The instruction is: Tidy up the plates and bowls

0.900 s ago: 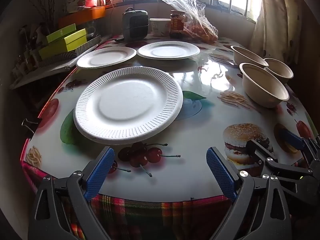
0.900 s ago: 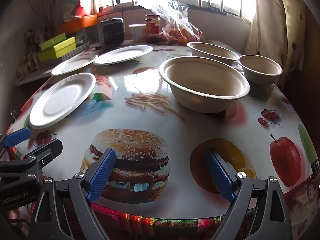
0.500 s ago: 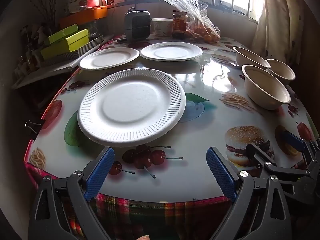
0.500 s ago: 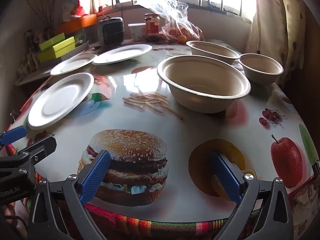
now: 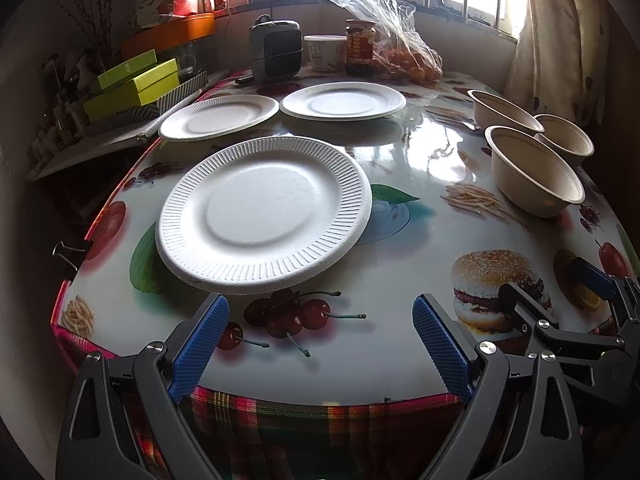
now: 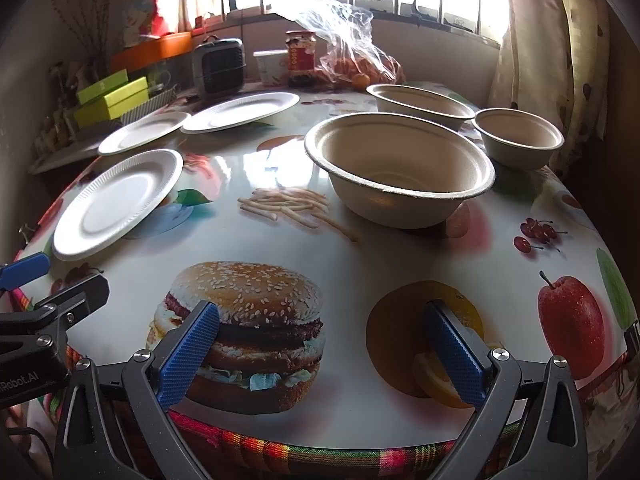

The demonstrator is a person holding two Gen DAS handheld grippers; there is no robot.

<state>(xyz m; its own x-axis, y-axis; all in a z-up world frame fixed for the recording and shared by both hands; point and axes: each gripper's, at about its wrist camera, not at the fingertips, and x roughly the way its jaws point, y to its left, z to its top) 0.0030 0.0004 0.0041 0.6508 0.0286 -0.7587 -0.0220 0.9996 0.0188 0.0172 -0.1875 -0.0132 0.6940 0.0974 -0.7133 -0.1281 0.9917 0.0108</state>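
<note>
Left tongs (image 5: 320, 344) nearer plate (image 5: 264, 212); tilted down | both gaping

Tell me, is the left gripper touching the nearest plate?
Apart. In the left wrist view, the left gripper hangs open short of the plate, tablecloth showing between.

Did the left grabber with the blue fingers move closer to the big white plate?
Yes. The left gripper has crept forward: its blue fingertips now reach the near rim of the white plate, with more of the printed cherries between its open jaws.
</note>
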